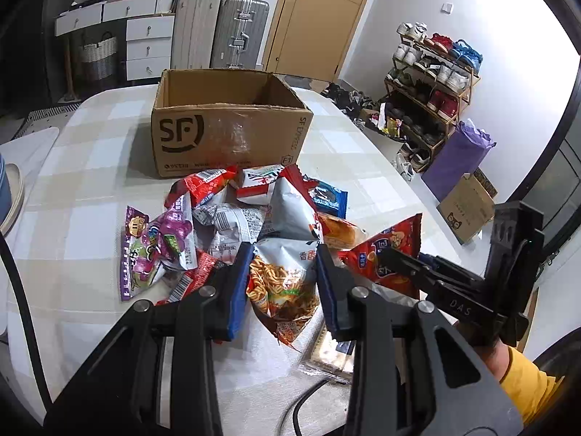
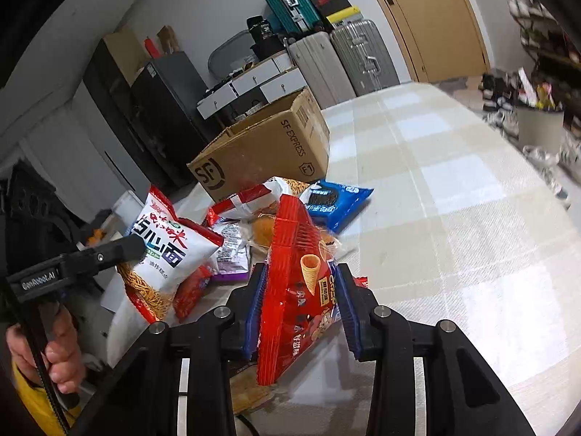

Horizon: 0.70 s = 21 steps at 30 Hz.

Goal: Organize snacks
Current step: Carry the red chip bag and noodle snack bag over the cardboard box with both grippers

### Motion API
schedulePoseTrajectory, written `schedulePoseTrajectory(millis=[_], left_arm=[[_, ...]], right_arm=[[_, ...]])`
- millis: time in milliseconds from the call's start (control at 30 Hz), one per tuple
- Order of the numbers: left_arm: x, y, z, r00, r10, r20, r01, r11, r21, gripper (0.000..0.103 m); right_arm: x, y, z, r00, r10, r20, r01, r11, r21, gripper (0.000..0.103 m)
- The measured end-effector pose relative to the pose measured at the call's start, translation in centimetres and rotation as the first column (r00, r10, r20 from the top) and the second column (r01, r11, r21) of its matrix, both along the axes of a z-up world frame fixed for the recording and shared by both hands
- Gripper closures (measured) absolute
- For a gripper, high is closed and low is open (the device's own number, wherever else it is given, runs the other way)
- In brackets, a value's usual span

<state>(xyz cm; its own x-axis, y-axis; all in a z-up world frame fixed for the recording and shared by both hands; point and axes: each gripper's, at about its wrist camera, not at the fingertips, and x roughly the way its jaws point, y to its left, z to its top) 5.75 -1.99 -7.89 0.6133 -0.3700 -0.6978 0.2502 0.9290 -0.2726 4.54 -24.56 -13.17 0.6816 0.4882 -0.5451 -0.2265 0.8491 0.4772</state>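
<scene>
A pile of snack bags lies on the checked tablecloth in front of an open SF cardboard box. My left gripper is shut on a white noodle-snack bag; the bag also shows in the right wrist view. My right gripper is shut on a red corn-cone snack bag and holds it upright; that bag also shows in the left wrist view. The box also shows in the right wrist view.
Other snacks in the pile: a purple candy bag, a blue cookie pack, a red-and-white bag and a bread roll. A cracker pack and a black cable lie near me. A shoe rack stands beyond the table.
</scene>
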Motion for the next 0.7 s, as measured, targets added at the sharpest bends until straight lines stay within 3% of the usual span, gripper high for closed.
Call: schedulePoseTrajectory(millis=[433, 700], left_arm=[[-0.5, 1.2, 1.6, 1.0, 0.007, 0.021, -0.006, 0.999, -0.04, 0.072], [0.0, 1.8, 5.4, 0.999, 0.007, 0.05, -0.004, 0.998, -0.055, 0.072]], right_arm=[[-1.1, -0.9, 4.2, 0.994, -0.016, 0.107, 0.012, 0.999, 0.037, 0.067], [-0.4, -1.6, 8.0, 0.988, -0.008, 0.157, -0.006, 0.996, 0.087, 0.067]])
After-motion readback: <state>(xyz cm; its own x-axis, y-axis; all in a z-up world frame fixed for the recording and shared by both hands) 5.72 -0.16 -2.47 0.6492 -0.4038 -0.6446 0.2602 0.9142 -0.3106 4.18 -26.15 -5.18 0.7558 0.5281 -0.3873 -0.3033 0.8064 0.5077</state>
